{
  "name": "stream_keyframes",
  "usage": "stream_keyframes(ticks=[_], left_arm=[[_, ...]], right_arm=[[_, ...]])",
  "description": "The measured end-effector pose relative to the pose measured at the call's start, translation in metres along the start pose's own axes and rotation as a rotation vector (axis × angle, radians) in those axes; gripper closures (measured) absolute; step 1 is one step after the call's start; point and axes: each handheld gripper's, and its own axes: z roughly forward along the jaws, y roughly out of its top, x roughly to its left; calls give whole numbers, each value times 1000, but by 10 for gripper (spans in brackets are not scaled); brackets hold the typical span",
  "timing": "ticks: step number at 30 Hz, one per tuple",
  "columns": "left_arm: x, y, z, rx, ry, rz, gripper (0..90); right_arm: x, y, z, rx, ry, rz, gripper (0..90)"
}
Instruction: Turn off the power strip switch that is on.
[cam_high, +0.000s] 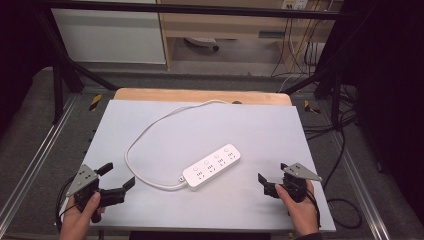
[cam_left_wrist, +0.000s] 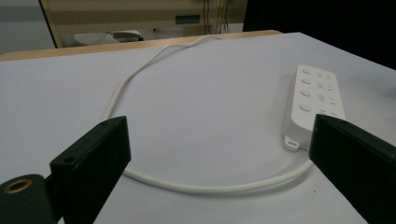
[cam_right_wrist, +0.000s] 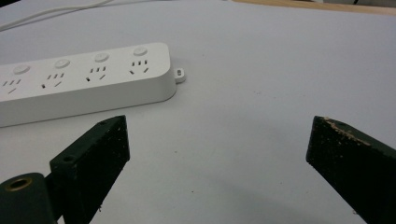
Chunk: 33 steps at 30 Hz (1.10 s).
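Nearest the person, the left gripper (cam_high: 119, 178) and right gripper (cam_high: 271, 179) rest low on the grey table (cam_high: 165, 210), both with jaws spread apart and empty. Between them, farther in, lies the white power strip (cam_high: 211, 166), its cable (cam_high: 134, 141) looping away toward the far edge. This looks like the approach stage; next, a gripper likely must reach the strip squarely.

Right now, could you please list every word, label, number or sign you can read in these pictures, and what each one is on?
No readable text anywhere.
Power strip: white, with four buttons and four sets of socket slots, no print or brand visible.
Left gripper and right gripper: no markings on the black jaws or grey plates.
Wall plate in the background of the high view: too small and blurred to read.
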Motion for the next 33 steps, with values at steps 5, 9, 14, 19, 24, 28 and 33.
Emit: stream_keyframes(ticks=[5, 9, 14, 19, 24, 28, 33], left_arm=[[1, 0, 0, -1, 1, -7, 55], [0, 0, 1, -1, -10, -9, 54], [-4, 0, 3, -5, -39, -6, 52], [-7, 1, 1, -8, -46, -18, 48], [-7, 5, 1, -26, -57, -35, 48], [-5, 8, 0, -27, -60, -50, 48], [-4, 17, 0, -24, -70, -53, 50]], right_arm=[[2, -1, 1, 16, 6, -12, 51], [4, -1, 3, 21, 1, -24, 49], [6, -1, 5, 28, 2, -27, 46], [10, -1, 5, 28, 9, -40, 45], [10, -1, 5, 27, 5, -52, 44], [10, 0, 5, 22, 3, -45, 44], [11, 0, 6, 21, 3, -53, 44]])
